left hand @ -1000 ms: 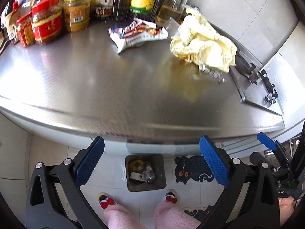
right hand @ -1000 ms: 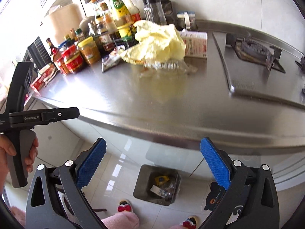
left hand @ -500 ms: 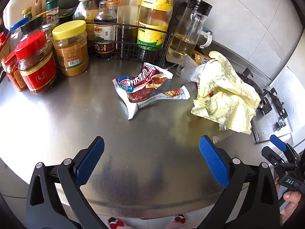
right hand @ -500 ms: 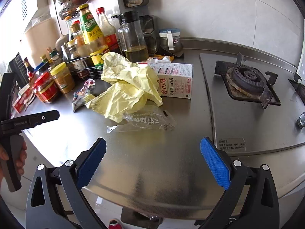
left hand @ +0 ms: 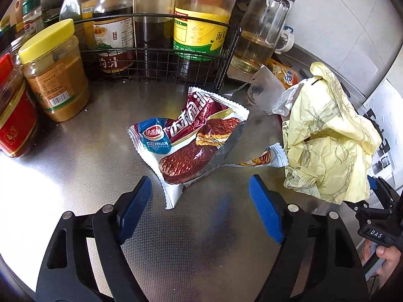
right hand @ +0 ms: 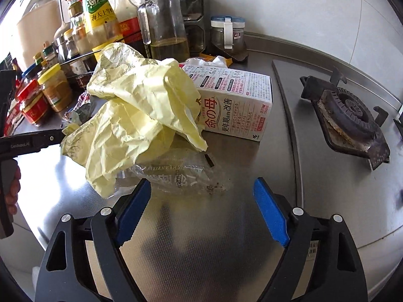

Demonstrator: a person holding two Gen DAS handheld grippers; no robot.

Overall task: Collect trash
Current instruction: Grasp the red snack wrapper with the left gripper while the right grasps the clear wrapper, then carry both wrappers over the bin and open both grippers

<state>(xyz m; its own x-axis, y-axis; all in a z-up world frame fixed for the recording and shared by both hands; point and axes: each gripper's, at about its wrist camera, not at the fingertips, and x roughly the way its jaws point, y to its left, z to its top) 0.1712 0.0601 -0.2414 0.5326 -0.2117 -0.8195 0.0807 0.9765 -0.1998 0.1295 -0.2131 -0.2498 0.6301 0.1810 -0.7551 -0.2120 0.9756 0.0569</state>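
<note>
A torn maroon snack wrapper (left hand: 194, 141) lies on the steel counter (left hand: 75, 166), just beyond my open, empty left gripper (left hand: 200, 188). A crumpled yellow paper bag (left hand: 327, 146) lies to its right; it also shows in the right wrist view (right hand: 136, 115). A clear plastic wrapper (right hand: 173, 176) lies under the bag's edge, right in front of my open, empty right gripper (right hand: 201, 191). A white carton (right hand: 234, 105) lies on its side behind the bag. A crumpled white scrap (left hand: 267, 95) and an orange packet (left hand: 284, 75) lie by the oil jug.
Jars (left hand: 55, 75) and bottles in a black wire rack (left hand: 156, 60) line the back left. A glass oil jug (right hand: 166, 25) and a small lidded jar (right hand: 228, 35) stand behind the carton. A gas hob with a burner (right hand: 350, 115) lies to the right.
Both grippers have risen from below the counter edge, where a floor bin showed, and moved in over the counter close to the trash. Both stay open.
</note>
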